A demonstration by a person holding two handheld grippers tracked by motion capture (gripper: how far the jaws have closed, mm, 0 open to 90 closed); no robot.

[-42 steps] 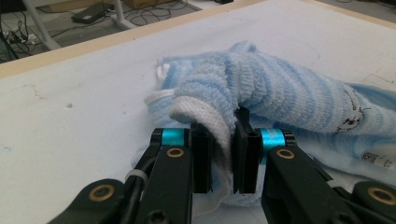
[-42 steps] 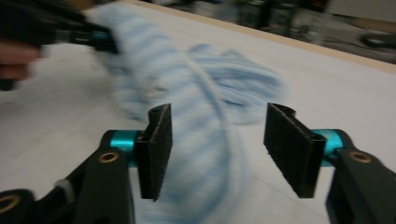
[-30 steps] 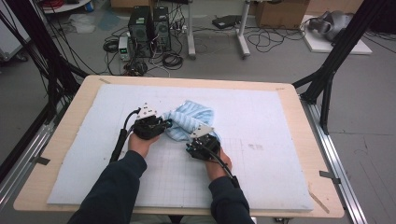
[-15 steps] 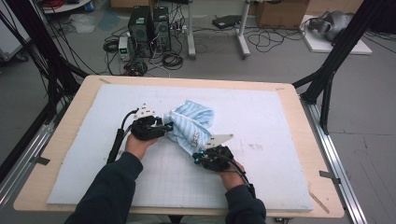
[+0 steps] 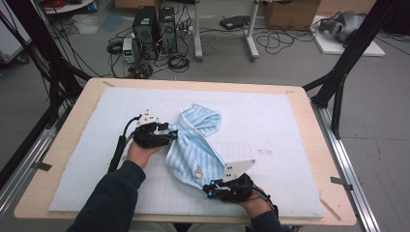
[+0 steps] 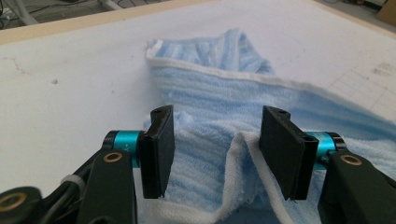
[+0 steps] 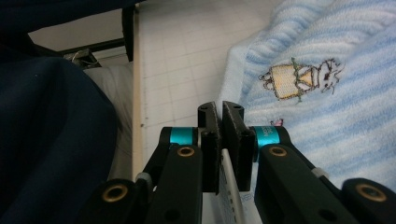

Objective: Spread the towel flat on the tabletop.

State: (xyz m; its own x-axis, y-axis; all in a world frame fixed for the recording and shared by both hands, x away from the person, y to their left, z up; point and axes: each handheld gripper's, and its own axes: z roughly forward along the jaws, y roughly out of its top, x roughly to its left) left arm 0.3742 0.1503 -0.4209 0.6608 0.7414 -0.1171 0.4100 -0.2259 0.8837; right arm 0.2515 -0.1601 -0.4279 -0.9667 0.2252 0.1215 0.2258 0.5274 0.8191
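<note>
Towel: a pale blue striped towel [image 5: 193, 145] lies rumpled on the white mat [image 5: 290, 121], left of centre, one end bunched toward the far side and the other drawn out toward the near edge.

Detail: a small stitched cartoon figure [image 7: 301, 77] marks the near end of the towel; a white hem [image 6: 224, 77] crosses its folds in the left gripper view.

Right gripper: the right gripper [image 5: 212, 187], at the near edge of the mat, has its jaws pressed almost together on a thin white edge of the towel, seemingly its near corner.

Left gripper: the left gripper [image 5: 170, 135] sits at the towel's left side with its jaws spread wide, the cloth lying between them and nothing pinched.

Hands: a person in dark sleeves [image 5: 113, 193] holds both tools from the near side.

Step in hand: by the look of it, the towel is being spread out, one corner pulled toward the near edge while the other side waits to be gripped.

Next move: likely calls for the left jaws to close on the hem between them, then for the two grippers to draw apart so the bunched far end flattens.

Surroundings: the mat covers a wooden table [image 5: 72, 125]; computers and cables [image 5: 154, 29] sit on the floor beyond.
</note>
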